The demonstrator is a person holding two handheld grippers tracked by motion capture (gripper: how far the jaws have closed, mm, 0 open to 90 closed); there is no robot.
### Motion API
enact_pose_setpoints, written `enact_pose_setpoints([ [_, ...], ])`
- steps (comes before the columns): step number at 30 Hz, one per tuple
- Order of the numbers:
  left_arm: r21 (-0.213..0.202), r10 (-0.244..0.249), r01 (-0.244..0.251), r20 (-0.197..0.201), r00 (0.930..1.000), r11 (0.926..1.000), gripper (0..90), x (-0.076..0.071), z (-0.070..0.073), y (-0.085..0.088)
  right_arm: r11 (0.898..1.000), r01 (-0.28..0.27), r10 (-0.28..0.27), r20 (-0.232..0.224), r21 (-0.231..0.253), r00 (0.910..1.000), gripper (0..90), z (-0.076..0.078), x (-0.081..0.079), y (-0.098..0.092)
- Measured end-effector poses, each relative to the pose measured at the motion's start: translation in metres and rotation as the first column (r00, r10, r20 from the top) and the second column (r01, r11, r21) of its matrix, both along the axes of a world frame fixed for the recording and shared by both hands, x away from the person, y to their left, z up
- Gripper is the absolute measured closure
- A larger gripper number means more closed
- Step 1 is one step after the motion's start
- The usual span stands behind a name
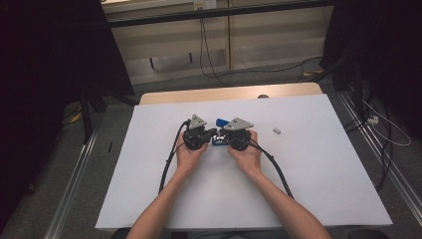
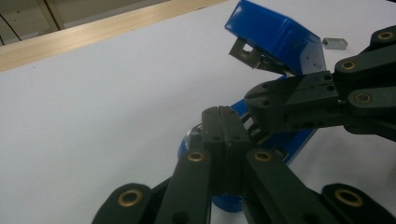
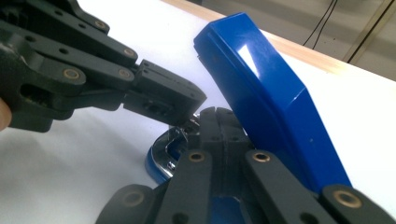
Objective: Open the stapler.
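Note:
A blue stapler [image 1: 221,121] lies near the middle of the white table with its lid [image 2: 280,37] swung up and open. Both grippers meet at it from either side. My left gripper [image 2: 226,122] has its jaws pressed together just over the stapler's blue base [image 2: 285,144]. My right gripper [image 3: 219,122] is also shut, its tips against the chrome part [image 3: 169,140] beside the raised lid [image 3: 271,102]. In the left gripper view the right gripper [image 2: 254,105] reaches in from the right. In the right gripper view the left gripper [image 3: 196,105] reaches in from the left. Any pinched part is hidden.
A small grey block of staples [image 1: 277,131] lies on the white table [image 1: 308,174] to the right of the hands, and is the staple block [image 2: 335,43] behind the lid. A wooden strip [image 1: 229,93] runs along the far edge. Cables trail back from both grippers.

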State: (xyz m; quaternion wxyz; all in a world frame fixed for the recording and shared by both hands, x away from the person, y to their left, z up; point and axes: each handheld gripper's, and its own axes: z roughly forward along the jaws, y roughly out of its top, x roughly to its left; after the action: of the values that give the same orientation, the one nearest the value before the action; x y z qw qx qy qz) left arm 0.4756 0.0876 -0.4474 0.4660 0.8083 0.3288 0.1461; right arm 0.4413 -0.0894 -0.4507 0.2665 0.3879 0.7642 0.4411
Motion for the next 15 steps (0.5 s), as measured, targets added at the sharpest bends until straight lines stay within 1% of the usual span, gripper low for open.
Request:
enact_pose_setpoints([
  [2,-0.005,0.000,0.000,-0.002,1.0000,1.0000,90.0,0.0002,-0.0003,0.0003,1.000,0.005,-0.005,0.009,0.005,0.9999,90.0,-0.0002,-0.0003,0.0007],
  [7,0.008,-0.002,0.002,0.007,1.0000,1.0000,90.0,-0.0002,0.0003,-0.0005,1.000,0.018,-0.018,0.014,0.023,0.9997,90.0,-0.0002,-0.0002,0.0012],
  [9,0.006,0.001,-0.001,0.005,1.0000,1.0000,90.0,-0.0002,0.0003,-0.0005,0.999,0.022,-0.023,0.019,0.026,0.9996,90.0,0.0011,-0.0003,0.0003],
  [12,0.018,0.000,0.000,0.013,0.9999,0.9998,90.0,-0.0008,0.0009,-0.0013,0.999,0.024,-0.025,0.021,0.032,0.9995,90.0,0.0033,-0.0001,-0.0019],
  [15,0.019,-0.001,0.001,0.015,0.9999,0.9998,90.0,-0.0008,0.0008,-0.0013,0.999,0.025,-0.025,0.022,0.032,0.9994,90.0,0.0041,-0.0002,-0.0027],
])
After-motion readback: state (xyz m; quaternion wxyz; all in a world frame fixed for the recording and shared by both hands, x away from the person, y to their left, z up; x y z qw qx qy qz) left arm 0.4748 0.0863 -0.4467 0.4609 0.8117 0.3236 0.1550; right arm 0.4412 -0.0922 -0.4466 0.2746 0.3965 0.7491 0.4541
